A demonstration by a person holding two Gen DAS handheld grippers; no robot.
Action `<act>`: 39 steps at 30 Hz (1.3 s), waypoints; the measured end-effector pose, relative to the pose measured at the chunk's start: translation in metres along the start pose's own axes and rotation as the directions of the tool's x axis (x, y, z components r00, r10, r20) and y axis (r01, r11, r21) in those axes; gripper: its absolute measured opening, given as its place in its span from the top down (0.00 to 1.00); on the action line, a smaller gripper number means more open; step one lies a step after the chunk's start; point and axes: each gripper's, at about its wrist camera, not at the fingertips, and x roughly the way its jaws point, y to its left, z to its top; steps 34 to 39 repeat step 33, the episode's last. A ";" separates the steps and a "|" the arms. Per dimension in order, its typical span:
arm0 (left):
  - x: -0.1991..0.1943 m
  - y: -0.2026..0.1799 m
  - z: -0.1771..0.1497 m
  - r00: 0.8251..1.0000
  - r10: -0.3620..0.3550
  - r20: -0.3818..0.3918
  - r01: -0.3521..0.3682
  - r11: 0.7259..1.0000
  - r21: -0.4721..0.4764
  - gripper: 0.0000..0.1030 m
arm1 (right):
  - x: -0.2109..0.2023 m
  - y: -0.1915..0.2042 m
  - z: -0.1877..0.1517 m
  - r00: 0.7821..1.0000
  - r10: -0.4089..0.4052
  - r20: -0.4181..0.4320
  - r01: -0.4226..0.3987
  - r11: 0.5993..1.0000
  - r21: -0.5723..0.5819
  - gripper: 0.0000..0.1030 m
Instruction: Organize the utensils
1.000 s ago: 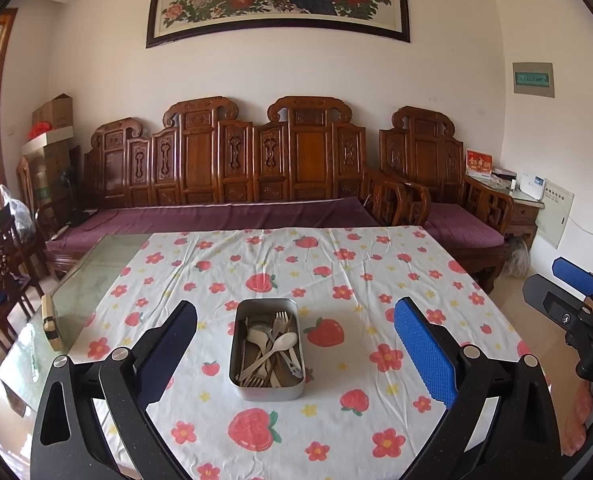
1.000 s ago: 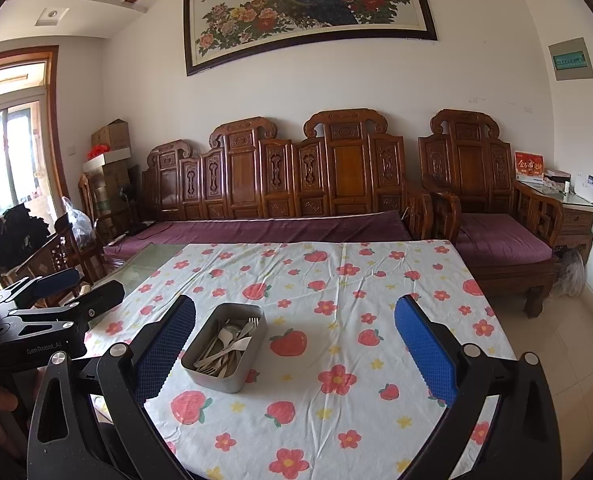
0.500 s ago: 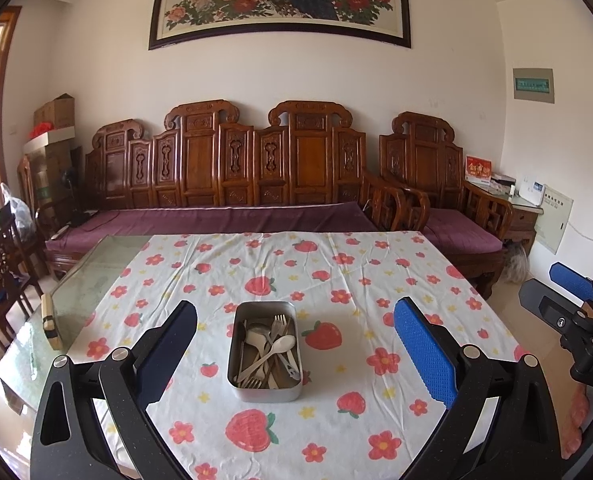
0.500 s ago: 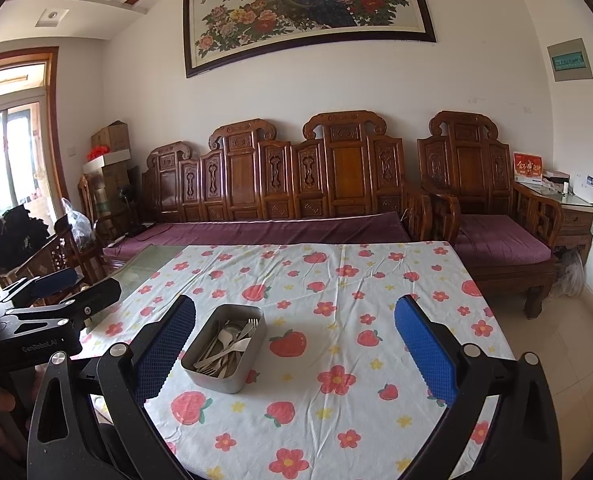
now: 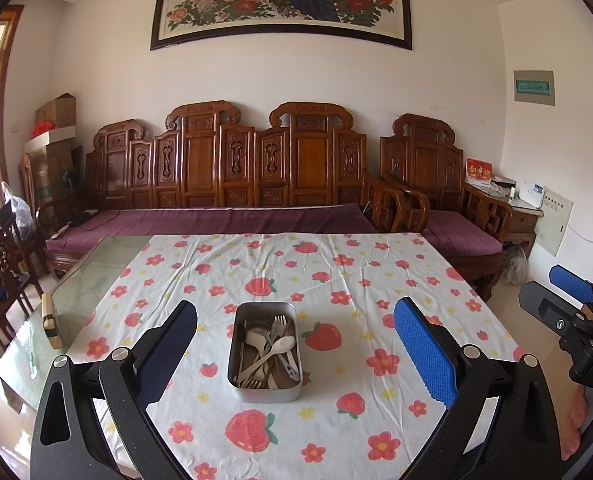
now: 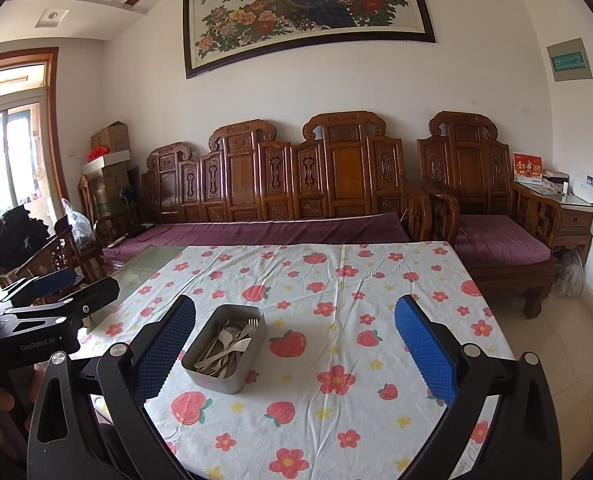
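Utensils (image 5: 267,350) lie piled in a metal tin (image 5: 265,393) and overlap too much for a count; forks and pale spoons can be made out, but handles cross and lower pieces are hidden under upper ones. The tin's near wall blocks the bottom ends in both views. In the right wrist view the tin's (image 6: 232,385) left wall also covers part of the pile (image 6: 227,346).

Tin sits on the flowered tablecloth (image 5: 336,272), approx. mid-table, nearer the front edge than the sofa (image 5: 224,220) side. Its long axis runs front-to-back, away from the camera in the left wrist view; in the right wrist view it reads as angled up and to the right. Most utensils lie roughly along that axis; fork tines (image 5: 280,322) point to the far end, one spoon (image 5: 282,345) lies diagonally w/ its bowl to the upper right.

Left gripper (image 5: 295,354) is spread wide, nothing between the fingers, tin framed in the gap but well below and apart. Right gripper (image 6: 295,354) is likewise spread wide and empty, tin just inside its left finger (image 6: 164,350) in frame, not touching.

Each gripper shows at the edge of the other's view, cut off by the frame. Table's left part is bare glass (image 5: 92,276); bottom corners of both views are blocked by gripper bodies.
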 end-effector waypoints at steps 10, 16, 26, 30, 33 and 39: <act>-0.001 0.001 -0.001 1.000 -0.001 0.001 0.001 1.000 0.000 0.07 | 0.000 0.000 0.000 1.000 0.001 0.003 -0.001 1.000 0.002 0.02; -0.001 -0.001 0.000 1.000 -0.001 -0.001 0.001 1.000 -0.003 0.07 | 0.000 0.000 -0.001 1.000 0.000 0.002 0.000 1.000 0.002 0.02; -0.005 -0.001 0.000 1.000 0.000 0.004 0.000 1.000 -0.005 0.07 | -0.001 0.000 -0.001 1.000 0.000 0.003 0.000 1.000 0.003 0.02; -0.005 0.000 -0.001 1.000 0.004 0.003 -0.004 1.000 -0.009 0.07 | -0.001 -0.001 -0.001 1.000 0.000 0.003 0.000 1.000 0.002 0.02; -0.006 0.000 -0.002 1.000 0.007 0.000 -0.007 1.000 -0.010 0.07 | 0.000 -0.001 -0.001 1.000 0.000 0.003 0.000 1.000 0.002 0.02; -0.006 0.000 -0.002 1.000 0.007 0.000 -0.007 1.000 -0.010 0.07 | 0.000 -0.001 -0.001 1.000 0.000 0.003 0.000 1.000 0.002 0.02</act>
